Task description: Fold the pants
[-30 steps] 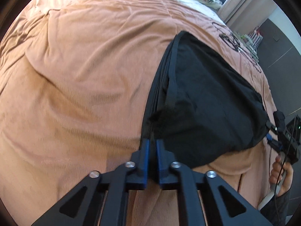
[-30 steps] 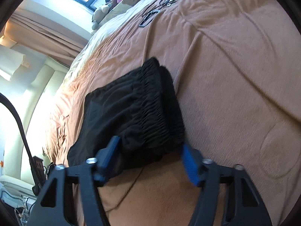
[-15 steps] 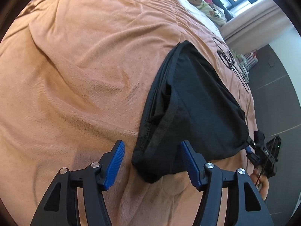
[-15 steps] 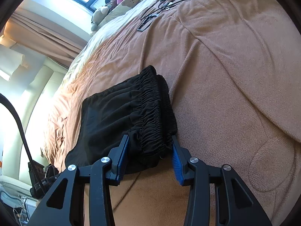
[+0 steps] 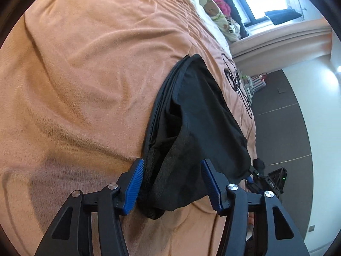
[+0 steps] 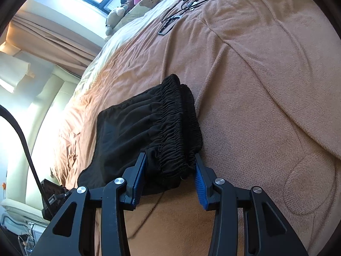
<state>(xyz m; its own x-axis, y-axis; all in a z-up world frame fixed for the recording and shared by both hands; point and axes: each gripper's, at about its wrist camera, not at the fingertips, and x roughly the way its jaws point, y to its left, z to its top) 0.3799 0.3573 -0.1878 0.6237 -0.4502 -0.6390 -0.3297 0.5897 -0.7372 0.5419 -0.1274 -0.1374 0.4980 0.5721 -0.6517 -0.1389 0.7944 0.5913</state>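
The black pants (image 5: 204,115) lie folded into a small stack on the orange blanket (image 5: 85,74). My left gripper (image 5: 172,183) is open, its blue pads on either side of the stack's near hem corner, not pinching it. In the right wrist view the pants (image 6: 136,128) show their gathered elastic waistband (image 6: 181,125). My right gripper (image 6: 168,179) is open with the waistband end between its pads, the cloth touching or almost touching both.
Black cables and small devices (image 6: 191,2) lie on the blanket beyond the pants. Stuffed toys and pillows (image 6: 136,2) sit at the head of the bed under the window. The bed edge and dark floor (image 5: 283,128) are beside the pants.
My left gripper let go of the pants' corner and opened, then moved in around it. My right gripper narrowed around the waistband end.
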